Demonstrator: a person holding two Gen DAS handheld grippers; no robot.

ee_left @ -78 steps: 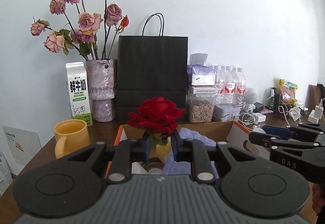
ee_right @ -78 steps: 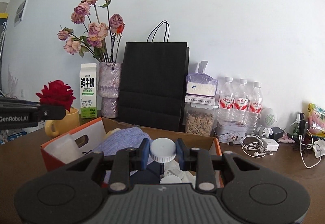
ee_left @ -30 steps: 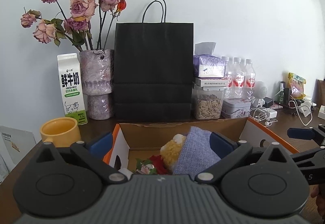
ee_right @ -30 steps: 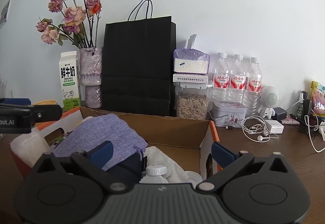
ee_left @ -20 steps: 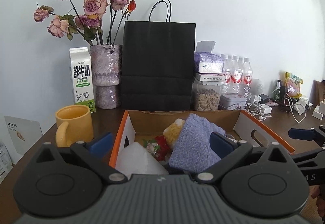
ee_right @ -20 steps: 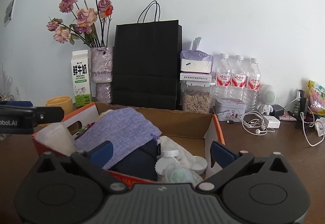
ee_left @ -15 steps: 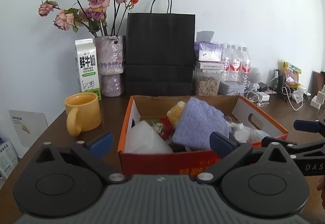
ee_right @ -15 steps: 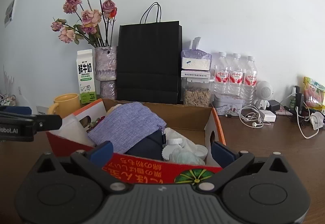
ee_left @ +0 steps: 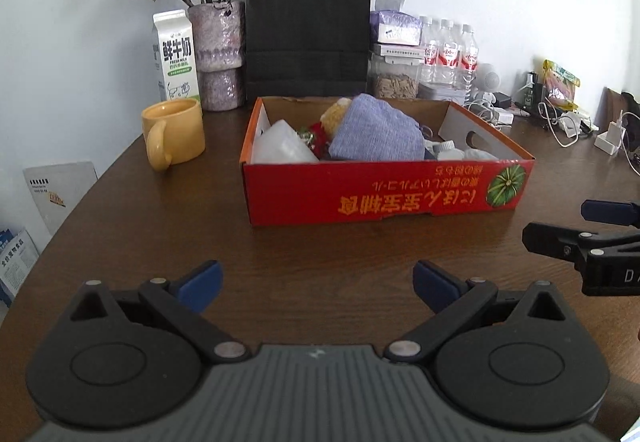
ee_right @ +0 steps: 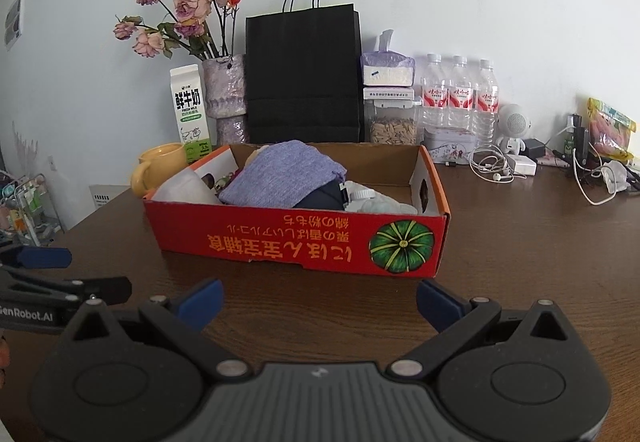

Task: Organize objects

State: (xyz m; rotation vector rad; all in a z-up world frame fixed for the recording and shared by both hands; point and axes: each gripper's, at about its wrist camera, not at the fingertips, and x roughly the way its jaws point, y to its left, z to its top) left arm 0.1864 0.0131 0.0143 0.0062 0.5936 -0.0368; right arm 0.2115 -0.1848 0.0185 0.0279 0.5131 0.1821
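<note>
Two claws held over the brown table (ee_left: 320, 242), both spread wide and gripping nothing. Landmark: red cardboard box (ee_left: 384, 193), printed with yellow characters upside down and a green pumpkin picture at its right end, orange along the rim, plain brown inside.

Left of the box: yellow mug (ee_left: 174, 133), handle turned toward the camera, apart from the box wall. Behind the mug, a milk carton (ee_left: 175, 55) and a purple vase (ee_left: 218, 55) of dried pink roses.

Inside the box, from its left end: white translucent cup (ee_left: 280, 145) lying on its side, red rose (ee_left: 318, 137) tucked beside it, yellowish plush (ee_left: 334, 115) behind, lavender knitted cloth (ee_left: 376, 133) heaped over the middle, white bottle caps (ee_right: 362, 194) toward the right end.

Behind the box: black paper bag (ee_left: 306, 29); further right, a seed jar (ee_right: 392, 129) and three water bottles (ee_right: 460, 97).

Left claw (ee_left: 316, 280) well short of the box's near wall, roughly centred on it. Right claw (ee_right: 318, 302) likewise just short of that wall, seen in the left view at the far right (ee_left: 580, 238).
</note>
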